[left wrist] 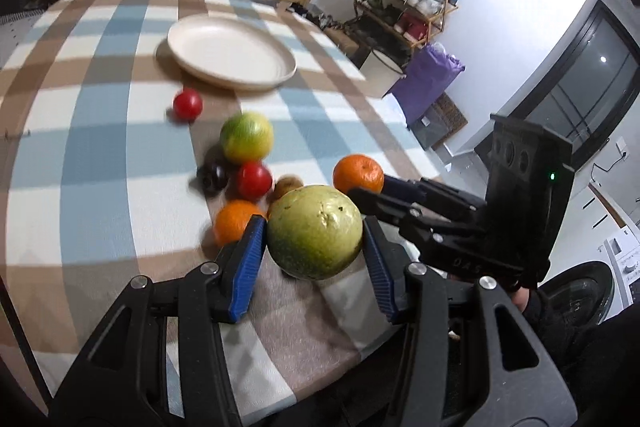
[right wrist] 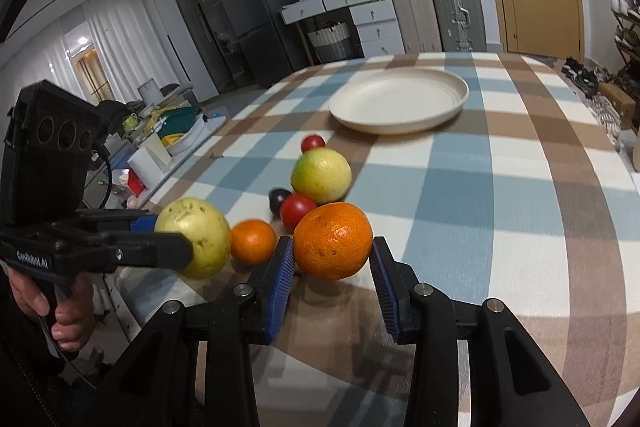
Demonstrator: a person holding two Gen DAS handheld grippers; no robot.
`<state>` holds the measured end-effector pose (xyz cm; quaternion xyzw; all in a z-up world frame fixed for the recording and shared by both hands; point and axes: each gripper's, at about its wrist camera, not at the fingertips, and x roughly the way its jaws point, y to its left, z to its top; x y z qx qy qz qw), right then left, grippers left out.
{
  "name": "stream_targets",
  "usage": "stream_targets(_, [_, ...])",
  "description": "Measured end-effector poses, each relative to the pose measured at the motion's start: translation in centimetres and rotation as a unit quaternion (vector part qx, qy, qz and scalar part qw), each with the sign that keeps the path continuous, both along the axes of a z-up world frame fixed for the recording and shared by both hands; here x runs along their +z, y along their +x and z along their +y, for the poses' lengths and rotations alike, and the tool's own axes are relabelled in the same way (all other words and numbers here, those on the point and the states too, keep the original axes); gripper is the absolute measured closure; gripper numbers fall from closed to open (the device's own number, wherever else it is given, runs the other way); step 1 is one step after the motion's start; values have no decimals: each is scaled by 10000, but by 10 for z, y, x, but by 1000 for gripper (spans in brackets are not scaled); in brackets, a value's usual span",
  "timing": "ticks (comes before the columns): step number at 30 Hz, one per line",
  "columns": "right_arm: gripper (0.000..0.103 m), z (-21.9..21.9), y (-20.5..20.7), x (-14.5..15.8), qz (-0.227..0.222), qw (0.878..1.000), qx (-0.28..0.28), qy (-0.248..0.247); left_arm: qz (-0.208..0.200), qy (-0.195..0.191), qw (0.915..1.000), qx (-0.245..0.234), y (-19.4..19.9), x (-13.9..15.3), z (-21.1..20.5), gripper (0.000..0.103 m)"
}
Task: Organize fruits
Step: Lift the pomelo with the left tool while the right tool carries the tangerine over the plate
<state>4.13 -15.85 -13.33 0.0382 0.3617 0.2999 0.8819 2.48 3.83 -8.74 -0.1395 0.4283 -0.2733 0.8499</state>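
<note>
Left tongs (left wrist: 314, 233) clamp a green guava (left wrist: 314, 233) | right tongs (right wrist: 332, 247) clamp an orange (right wrist: 332, 241) | both lifted off the surface (right wrist: 500, 207) for the empty plate (right wrist: 400, 99) at 12 o'clock

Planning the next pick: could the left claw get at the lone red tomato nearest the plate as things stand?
Probably not yet: the left claw is shut on the green guava. Otherwise the tomato sits apart, uncovered, on the tablecloth.

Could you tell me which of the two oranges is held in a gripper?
The orange between the right gripper pads; the other orange lies loose beside the green guava.
</note>
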Motion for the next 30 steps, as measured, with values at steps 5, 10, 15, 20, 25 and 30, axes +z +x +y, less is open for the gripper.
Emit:
stream_targets(5, [64, -1, 9, 16, -96, 9998, 78, 175, -159, 50, 9998, 62, 19, 23, 3, 57])
stream_targets(10, [64, -2, 26, 30, -117, 9995, 114, 280, -227, 136, 9995, 159, 50, 39, 7, 57])
stream_targets(15, [64, -1, 54, 43, -157, 9992, 149, 335, -236, 255, 9993, 163, 88, 48, 4, 57])
stream_targets(20, [64, 4, 87, 50, -166, 9992, 184, 327, -192, 342, 9991, 155, 130, 49, 1, 57])
stream_targets(25, [64, 7, 121, 50, -74, 9993, 161, 330, 17, 355, 9991, 237, 181, 40, 2, 57])
stream_targets(30, [64, 10, 157, 46, 2, 9997, 94, 215, 149, 367, 9989, 240, 223, 27, 2, 57])
